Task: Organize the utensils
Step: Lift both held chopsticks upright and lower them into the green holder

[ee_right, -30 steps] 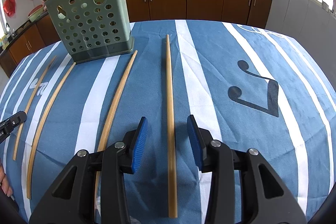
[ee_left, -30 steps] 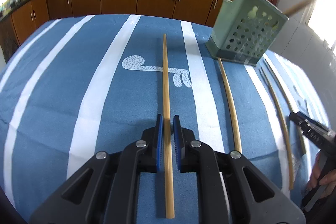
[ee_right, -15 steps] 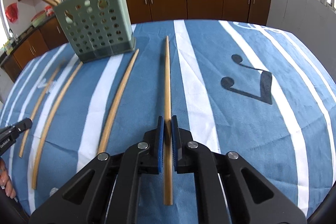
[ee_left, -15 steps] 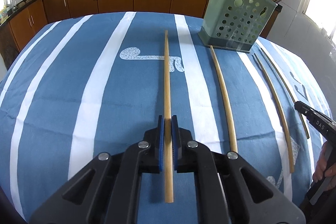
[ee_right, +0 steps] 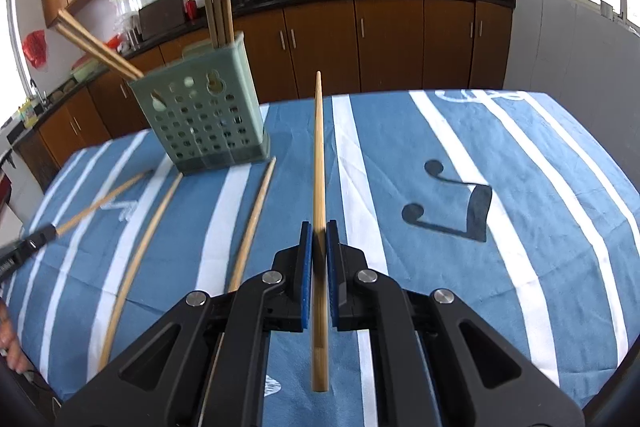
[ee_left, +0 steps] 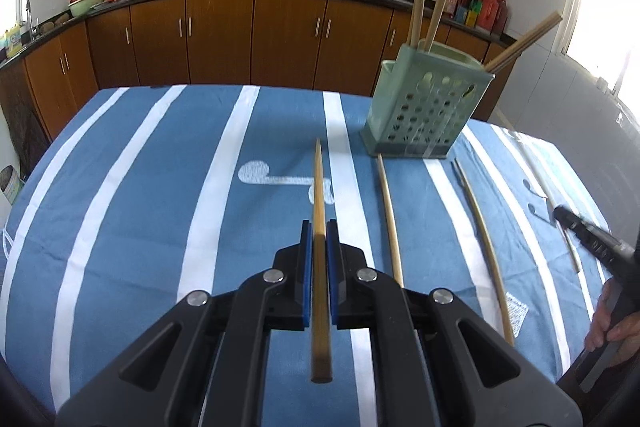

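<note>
The counter (ee_left: 120, 211), under a blue cloth with white stripes, carries a pale green perforated holder (ee_left: 428, 111) standing upright toward its far side, with several chopsticks already poking out of its top. That holder is what the coming move turns on. From the left side it stands ahead and off to the right; from the right side it stands ahead and off to the left (ee_right: 204, 119). It sits between the two hands, and I cannot say which is nearer.

Three loose chopsticks lie on the cloth. Two lie in front of the holder with their far ends close to its base (ee_right: 250, 231), and the right wrist view shows these between the two hands. A third lies beyond the right hand, near the cloth's edge.

The left gripper (ee_left: 319, 259) is clamped on a chopstick (ee_left: 318, 187) whose long axis runs straight ahead along the fingers, tip forward and roughly level above the cloth. The right gripper (ee_right: 319, 259) is likewise closed on its own chopstick (ee_right: 319, 147), also pointing straight ahead, with its tip lifted clear of the cloth against the far cabinets.

I'd judge each stick must be swung inward toward the holder and tipped down to drop into its open top.
</note>
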Available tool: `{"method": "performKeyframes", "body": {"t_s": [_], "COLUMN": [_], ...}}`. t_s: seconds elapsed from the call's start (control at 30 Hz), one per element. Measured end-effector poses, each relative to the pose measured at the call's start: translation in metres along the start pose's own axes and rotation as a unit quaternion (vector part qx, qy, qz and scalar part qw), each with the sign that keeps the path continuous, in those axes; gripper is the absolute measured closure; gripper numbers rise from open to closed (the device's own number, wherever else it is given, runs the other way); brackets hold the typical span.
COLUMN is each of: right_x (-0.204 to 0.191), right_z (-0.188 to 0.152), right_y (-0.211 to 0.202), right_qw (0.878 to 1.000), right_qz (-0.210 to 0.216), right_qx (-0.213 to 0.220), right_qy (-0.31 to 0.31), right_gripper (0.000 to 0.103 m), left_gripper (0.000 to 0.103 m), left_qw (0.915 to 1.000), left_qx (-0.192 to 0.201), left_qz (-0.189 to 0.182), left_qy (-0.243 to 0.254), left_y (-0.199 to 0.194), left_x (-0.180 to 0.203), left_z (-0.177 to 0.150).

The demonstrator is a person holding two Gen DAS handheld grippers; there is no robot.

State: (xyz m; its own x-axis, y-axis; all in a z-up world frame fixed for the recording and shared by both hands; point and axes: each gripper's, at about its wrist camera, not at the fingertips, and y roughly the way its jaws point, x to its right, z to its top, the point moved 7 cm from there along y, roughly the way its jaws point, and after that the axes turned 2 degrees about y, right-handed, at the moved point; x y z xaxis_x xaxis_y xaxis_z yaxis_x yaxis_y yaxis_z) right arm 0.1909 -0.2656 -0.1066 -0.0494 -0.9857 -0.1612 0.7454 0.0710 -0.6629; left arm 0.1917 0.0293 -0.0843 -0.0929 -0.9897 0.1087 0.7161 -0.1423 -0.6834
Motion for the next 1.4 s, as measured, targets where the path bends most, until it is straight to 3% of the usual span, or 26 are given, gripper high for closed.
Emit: {"method": "performKeyframes", "body": {"t_s": [0.33,0.9,1.03,1.4], "right_x": [0.003,0.000,0.001,-0.004], "right_z": [-0.037,-0.055,-0.056,-0.067], "right_y": [0.041,0.022,0.018,0.012], "right_qw": [0.998,0.997,0.997,0.996], "right_qz": [-0.012,0.002,0.009,0.002], "right_qx": [-0.066,-0.068,-0.065,-0.074], "right_qy": [-0.012,-0.038,-0.028,-0.052], "right_gripper": [0.095,0.095,0.085,0.088], "left_gripper": [0.095,0.095,0.095,0.095], "left_qw": [1.0000,0.9999,0.9999,0.9999], "left_qx": [0.008,0.012,0.011,0.011], "left_qz": [-0.001,-0.002,-0.003,-0.003], "left_qy": [0.000,0.001,0.002,0.002], "left_y": [-0.005,-0.007,-0.007,-0.006], "left_x": [0.002,0.005,0.006,0.007], "left_z": [0.005,0.006,0.006,0.007]}}
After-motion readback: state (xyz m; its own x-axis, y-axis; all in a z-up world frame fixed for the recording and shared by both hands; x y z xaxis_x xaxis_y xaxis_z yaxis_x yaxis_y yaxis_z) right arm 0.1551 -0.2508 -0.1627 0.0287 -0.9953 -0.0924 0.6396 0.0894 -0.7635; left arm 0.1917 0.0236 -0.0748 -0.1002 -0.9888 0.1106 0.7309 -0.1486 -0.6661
